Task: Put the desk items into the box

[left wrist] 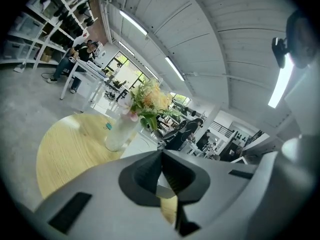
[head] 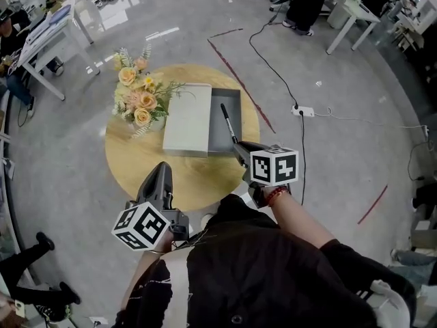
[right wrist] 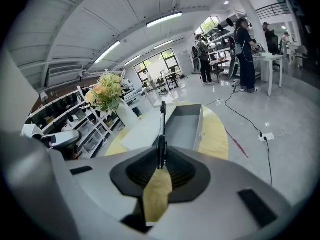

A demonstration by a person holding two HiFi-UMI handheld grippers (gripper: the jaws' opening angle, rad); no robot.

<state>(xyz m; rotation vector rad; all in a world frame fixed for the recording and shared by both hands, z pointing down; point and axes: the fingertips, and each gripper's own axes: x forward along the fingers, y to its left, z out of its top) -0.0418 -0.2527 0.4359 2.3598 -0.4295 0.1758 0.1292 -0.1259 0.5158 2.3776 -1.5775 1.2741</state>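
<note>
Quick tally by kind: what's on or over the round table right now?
Black pen, held by right gripper: 1
Open grey box: 1
Pale grey flat lid: 1
Vase of flowers: 1
Small teal item: 1
Total: 5

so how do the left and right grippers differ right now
The right gripper has its jaws shut on a black pen; the left gripper has its jaws together on nothing. The right gripper points its pen over the open grey box, while the left gripper sits at the near edge of the table, short of the box. Both carry a marker cube.
</note>
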